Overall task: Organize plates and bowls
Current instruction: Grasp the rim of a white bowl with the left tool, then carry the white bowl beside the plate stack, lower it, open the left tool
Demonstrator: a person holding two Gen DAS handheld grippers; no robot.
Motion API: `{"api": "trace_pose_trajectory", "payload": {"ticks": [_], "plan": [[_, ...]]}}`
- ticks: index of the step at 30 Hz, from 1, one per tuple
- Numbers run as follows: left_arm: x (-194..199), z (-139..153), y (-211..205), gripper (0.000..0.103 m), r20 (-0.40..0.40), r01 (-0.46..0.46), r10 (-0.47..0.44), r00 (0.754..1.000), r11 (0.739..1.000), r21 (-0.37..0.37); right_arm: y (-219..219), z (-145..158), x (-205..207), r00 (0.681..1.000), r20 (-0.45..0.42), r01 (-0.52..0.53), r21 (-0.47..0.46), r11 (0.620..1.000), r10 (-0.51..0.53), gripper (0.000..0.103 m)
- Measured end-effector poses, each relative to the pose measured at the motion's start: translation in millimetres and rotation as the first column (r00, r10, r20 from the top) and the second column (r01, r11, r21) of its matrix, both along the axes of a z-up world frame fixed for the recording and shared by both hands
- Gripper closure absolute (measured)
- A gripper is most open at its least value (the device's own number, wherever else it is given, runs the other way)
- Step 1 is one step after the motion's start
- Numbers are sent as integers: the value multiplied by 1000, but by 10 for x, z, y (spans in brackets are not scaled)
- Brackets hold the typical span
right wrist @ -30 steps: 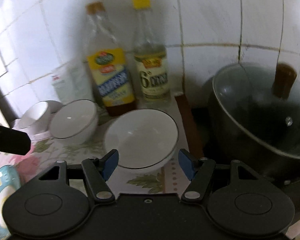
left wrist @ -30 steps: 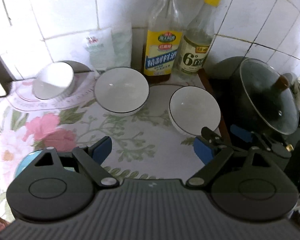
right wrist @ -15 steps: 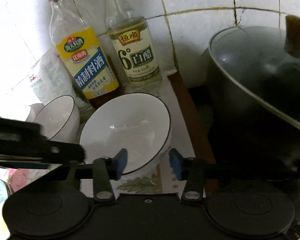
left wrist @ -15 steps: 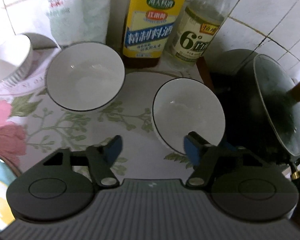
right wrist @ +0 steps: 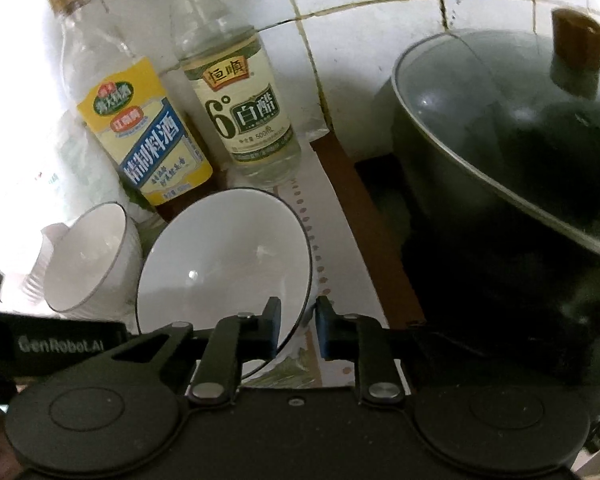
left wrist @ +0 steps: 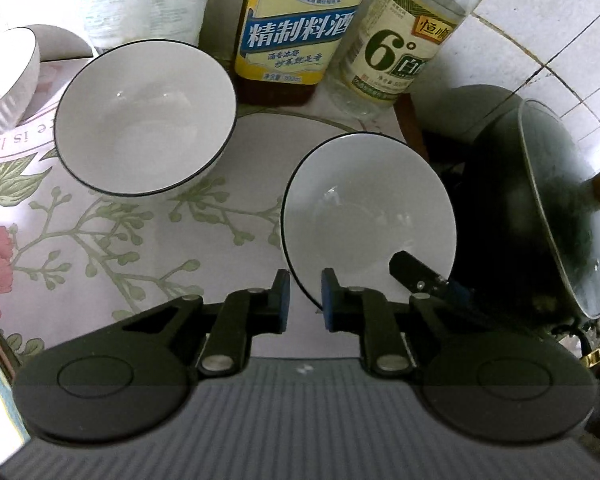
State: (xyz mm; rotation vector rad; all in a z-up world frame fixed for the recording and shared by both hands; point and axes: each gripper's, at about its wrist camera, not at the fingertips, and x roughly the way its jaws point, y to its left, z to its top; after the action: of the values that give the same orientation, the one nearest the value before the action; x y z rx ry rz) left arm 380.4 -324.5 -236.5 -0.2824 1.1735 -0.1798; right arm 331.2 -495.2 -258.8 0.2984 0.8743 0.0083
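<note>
Left wrist view, and nearest the lens the left gripper [left wrist: 304, 300] has just been closing. Its jaws are now narrow, with the near-left rim of the bowl [left wrist: 368, 216] between the blue pads. It looks like a pinch on the lip, one pad inside and one outside. On the same bowl's near-right rim sits the right gripper [left wrist: 420, 280], so there are two holds on one dish.

The right wrist view confirms it. The right gripper [right wrist: 298, 320] has also just been closing, and its jaws are narrow with the rim running between them. The bowl [right wrist: 224, 256] looks tipped, its mouth leaning towards the camera, on the right side of the flowered cloth [left wrist: 100, 240].

It appears to be glazed white ceramic, so I'd judge it stiff, smooth enough to slip, and quick to chip. It probably has some weight for a thin-lip pinch. The rim is the only real place to hold it, and opposite sides should keep it from swinging.

Further left stands a second bowl [left wrist: 144, 120], upright and apart from the first, a likely spot to nest it. Watch out on the right, where the dark lidded pot [left wrist: 540, 216] sits close by. Two bottles [left wrist: 300, 32] stand against the far tiles.
</note>
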Motion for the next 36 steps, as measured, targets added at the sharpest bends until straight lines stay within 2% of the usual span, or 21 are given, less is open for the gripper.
{"api": "trace_pose_trajectory", "payload": {"ticks": [8,18,24,28,36], "plan": [[-208,233,70,89,-14,9,-9,1000,1000,22,123,151,-198,999,-26,-32,-1,999,32,81],[-792,659,219,89,-9,28,-27,1000,997,78,351,569,-656,991,-91,-101,-16,995,99,81],[-1106,790,339,89,-13,34,-33,999,996,88,507,748,-974,985,-103,-142,-32,989,138,81],[-1296,818,443,89,-21,30,-29,999,995,91,628,791,-1154,979,-111,-176,-59,983,169,81],[-1566,718,599,89,-43,15,-12,999,997,78,725,748,-1361,971,-138,-204,-47,978,196,81]]}}
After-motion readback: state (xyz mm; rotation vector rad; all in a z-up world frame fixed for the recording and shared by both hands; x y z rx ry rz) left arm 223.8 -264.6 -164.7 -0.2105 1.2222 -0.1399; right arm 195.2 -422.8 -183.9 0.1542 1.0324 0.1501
